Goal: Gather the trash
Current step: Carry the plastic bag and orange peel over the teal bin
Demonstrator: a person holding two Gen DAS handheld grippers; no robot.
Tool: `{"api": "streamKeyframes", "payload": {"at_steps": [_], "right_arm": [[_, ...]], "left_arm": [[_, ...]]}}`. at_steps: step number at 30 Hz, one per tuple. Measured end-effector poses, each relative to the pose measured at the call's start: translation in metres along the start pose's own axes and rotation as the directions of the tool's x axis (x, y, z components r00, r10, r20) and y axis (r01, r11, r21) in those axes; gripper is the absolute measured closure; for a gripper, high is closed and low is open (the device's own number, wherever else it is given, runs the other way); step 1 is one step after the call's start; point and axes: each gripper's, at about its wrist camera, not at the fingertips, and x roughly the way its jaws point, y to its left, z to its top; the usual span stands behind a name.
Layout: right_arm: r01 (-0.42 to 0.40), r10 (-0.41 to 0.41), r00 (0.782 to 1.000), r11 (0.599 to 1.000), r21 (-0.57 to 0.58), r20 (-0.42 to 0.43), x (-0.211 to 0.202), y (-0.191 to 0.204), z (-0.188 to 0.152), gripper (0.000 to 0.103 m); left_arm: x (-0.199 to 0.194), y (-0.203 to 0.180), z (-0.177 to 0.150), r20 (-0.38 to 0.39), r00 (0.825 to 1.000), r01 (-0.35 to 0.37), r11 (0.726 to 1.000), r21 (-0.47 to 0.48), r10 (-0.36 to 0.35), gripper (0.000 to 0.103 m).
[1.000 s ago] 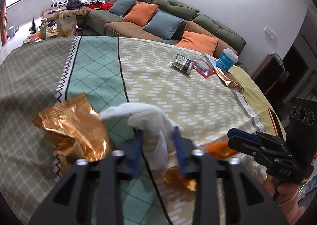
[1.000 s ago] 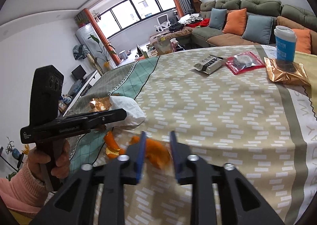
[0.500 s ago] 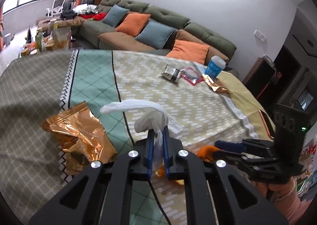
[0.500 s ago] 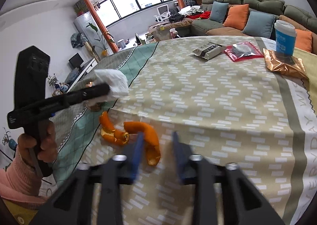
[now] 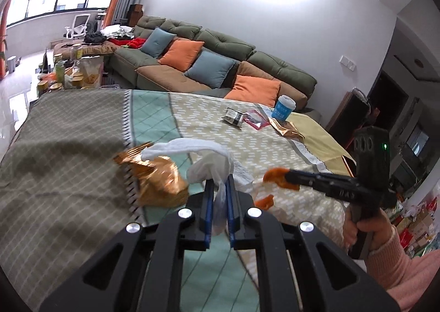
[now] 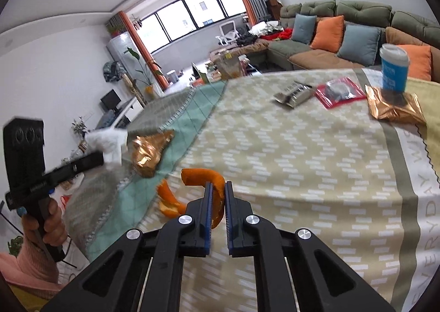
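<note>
White tissue (image 5: 211, 163) is pinched in the left hand-held gripper (image 5: 219, 188). Orange peel (image 6: 211, 182) is clamped by the right hand-held gripper (image 6: 216, 188) above the worktop (image 6: 302, 152).

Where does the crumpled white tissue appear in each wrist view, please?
Left wrist: white tissue at centre, pinched in the left gripper.
Right wrist: far left, at that gripper's tip.
Shared landmark: the copper wrapper beside it.
</note>
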Motion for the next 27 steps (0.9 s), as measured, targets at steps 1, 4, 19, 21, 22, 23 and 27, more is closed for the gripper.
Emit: {"api": "streamKeyframes", "payload": {"at_steps": [1,4,19,21,22,23,27], "right_arm": [[-0.008,0.008,1.0,1.0,-0.002,0.005,0.0,0.003,0.002,0.095],[-0.038,0.039,0.999,0.999,-0.023,0.014,0.003,0.016,0.007,0.095],[-0.232,0.225,0.972,0.962,-0.142,-0.066,0.054,0.105,0.013,0.095],[-0.252,0.242,0.967,0.955,-0.154,-0.082,0.061,0.116,0.013,0.095],[-0.26,0.249,0.964,0.952,-0.158,-0.089,0.064,0.12,0.012,0.095],[-0.269,0.256,0.962,0.949,-0.162,-0.095,0.067,0.124,0.011,0.095],[-0.305,0.286,0.95,0.934,-0.184,-0.123,0.08,0.144,0.011,0.095]], "left_arm": [[-0.006,0.003,-0.003,0.005,1.0,-0.004,1.0,-0.005,0.004,0.093],[-0.021,0.013,-0.012,0.016,1.0,-0.013,0.999,-0.031,0.013,0.093],[-0.092,0.057,-0.051,0.077,0.988,-0.123,0.981,-0.148,0.136,0.093],[-0.101,0.062,-0.055,0.087,0.985,-0.135,0.977,-0.165,0.151,0.093],[-0.104,0.064,-0.056,0.09,0.983,-0.141,0.975,-0.17,0.157,0.093],[-0.11,0.068,-0.058,0.094,0.981,-0.148,0.973,-0.179,0.167,0.093],[-0.124,0.076,-0.062,0.111,0.973,-0.174,0.963,-0.205,0.2,0.093]]}}
